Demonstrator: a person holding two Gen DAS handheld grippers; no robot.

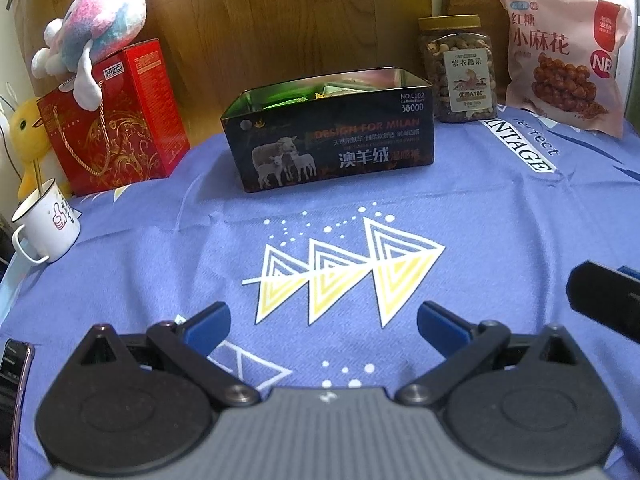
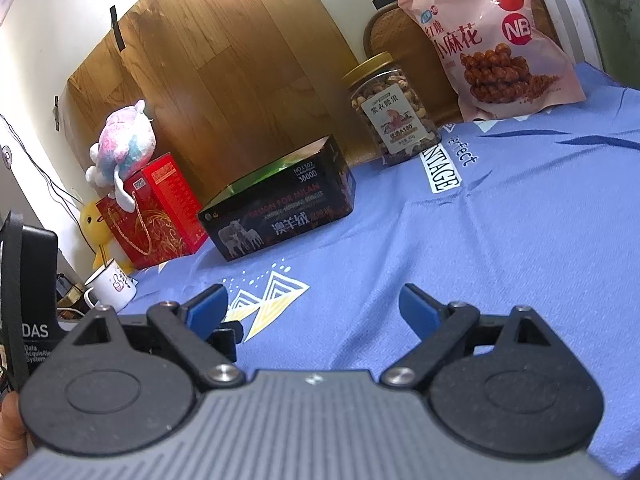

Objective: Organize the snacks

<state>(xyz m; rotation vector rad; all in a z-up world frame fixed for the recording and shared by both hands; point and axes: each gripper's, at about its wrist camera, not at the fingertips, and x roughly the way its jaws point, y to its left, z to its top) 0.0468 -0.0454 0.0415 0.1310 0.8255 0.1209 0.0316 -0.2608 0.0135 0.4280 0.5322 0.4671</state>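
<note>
A black open-topped box [image 1: 332, 140] printed with sheep stands at the back middle of the blue cloth, with green and pale snack packets [image 1: 340, 90] inside. The same box [image 2: 280, 216] shows in the right wrist view. A nut jar [image 1: 458, 70] [image 2: 394, 110] with a gold lid stands to its right. A pink snack bag [image 1: 560, 56] [image 2: 496, 40] leans on the wall beyond the jar. My left gripper [image 1: 324, 326] is open above the cloth, well short of the box. My right gripper [image 2: 314, 308] is open too, nothing between its fingers.
A red gift box [image 1: 120, 120] with a plush toy [image 1: 100, 28] on top stands at the back left, a white mug [image 1: 48, 220] in front of it. A phone [image 1: 14, 364] lies at the left edge. The right gripper's body [image 1: 604, 300] enters the left wrist view.
</note>
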